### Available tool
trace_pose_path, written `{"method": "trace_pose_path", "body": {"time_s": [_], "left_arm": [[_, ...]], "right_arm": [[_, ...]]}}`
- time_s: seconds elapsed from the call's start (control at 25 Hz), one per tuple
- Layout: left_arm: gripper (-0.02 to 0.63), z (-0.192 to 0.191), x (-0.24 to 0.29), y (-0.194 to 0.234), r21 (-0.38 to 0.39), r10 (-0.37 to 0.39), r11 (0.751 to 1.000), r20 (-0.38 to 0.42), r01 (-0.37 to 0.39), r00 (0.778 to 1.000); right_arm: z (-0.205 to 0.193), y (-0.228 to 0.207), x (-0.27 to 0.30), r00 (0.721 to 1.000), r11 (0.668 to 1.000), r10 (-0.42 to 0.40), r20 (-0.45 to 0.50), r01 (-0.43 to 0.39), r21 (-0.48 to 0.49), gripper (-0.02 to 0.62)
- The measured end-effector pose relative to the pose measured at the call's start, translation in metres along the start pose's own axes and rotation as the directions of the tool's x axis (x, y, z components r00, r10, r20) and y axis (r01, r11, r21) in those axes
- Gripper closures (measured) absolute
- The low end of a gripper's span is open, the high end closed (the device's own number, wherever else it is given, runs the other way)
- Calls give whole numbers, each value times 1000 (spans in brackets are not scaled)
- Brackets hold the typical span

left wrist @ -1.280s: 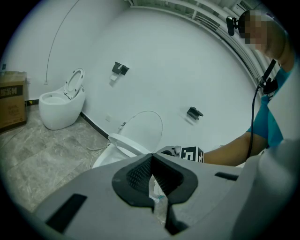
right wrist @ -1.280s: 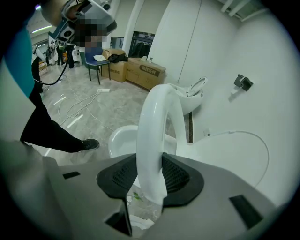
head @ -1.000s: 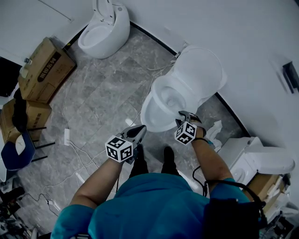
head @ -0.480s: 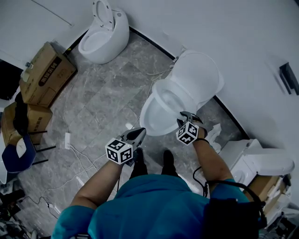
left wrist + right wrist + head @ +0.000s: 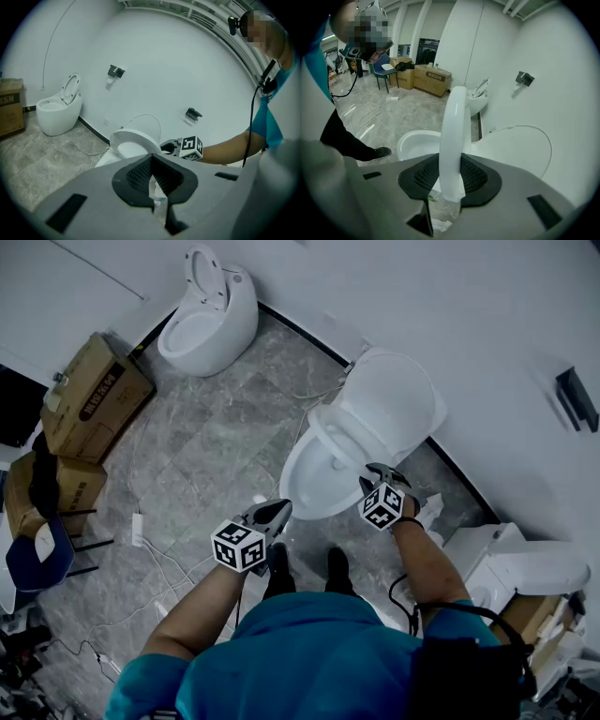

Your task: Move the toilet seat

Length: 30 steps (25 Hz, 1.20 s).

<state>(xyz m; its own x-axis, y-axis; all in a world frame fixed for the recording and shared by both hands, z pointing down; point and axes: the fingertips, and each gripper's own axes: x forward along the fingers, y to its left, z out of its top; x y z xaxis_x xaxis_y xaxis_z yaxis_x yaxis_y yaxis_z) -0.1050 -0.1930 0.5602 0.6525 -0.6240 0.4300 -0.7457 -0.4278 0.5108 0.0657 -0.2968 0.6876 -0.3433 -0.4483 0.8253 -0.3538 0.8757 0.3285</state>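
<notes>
- Right tongs (image 5: 451, 182) clamp the toilet seat (image 5: 453, 117) by its front rim; it stands half-raised over the bowl (image 5: 307, 479).
- Left tongs (image 5: 153, 177) are pinched together, empty.
- Risk: the glossy rim slips out of your grip and the seat slams down.

toilet seat (image 5: 452, 131) above bowl (image 5: 417, 140) | second toilet (image 5: 202, 320) behind-left | cardboard boxes (image 5: 94, 395) far left

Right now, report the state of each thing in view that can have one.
White oval toilet seat ring: partly raised, gripped at its front edge.
White toilet lid: fully up, leaning back.
Right hand-held gripper: shut on the seat ring.
Left hand-held gripper: shut, empty.
Far white toilet: lid raised.
</notes>
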Motion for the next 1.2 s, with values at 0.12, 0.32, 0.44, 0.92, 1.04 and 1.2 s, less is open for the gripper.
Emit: {"method": "trace_pose_path", "body": {"time_s": [0.12,0.32,0.44,0.92,1.04,1.2], "left_arm": [[601,2,2,-1,3,1,1000,0,-1,1000],[601,9,5,-1,11,1,1000,0,-1,1000],[601,12,5,-3,13,1,1000,2,-1,1000],[601,18,12,-5,12,6,1000,1,-6,1000],[601,21,14,-5,12,7,1000,1,-7,1000],[601,24,17,-5,11,10,1000,-2,-10,1000]], "right_arm": [[-1,-10,-3,1000,1000,-9,8,9,21,469],[-3,-30,-8,1000,999,-27,15,26,47,471],[-5,-41,-11,999,997,-39,17,37,63,472],[-12,-86,-18,996,988,-89,27,85,129,476],[-15,-98,-20,995,984,-101,25,97,148,477],[-19,-115,-22,993,979,-119,23,113,172,480]]}}
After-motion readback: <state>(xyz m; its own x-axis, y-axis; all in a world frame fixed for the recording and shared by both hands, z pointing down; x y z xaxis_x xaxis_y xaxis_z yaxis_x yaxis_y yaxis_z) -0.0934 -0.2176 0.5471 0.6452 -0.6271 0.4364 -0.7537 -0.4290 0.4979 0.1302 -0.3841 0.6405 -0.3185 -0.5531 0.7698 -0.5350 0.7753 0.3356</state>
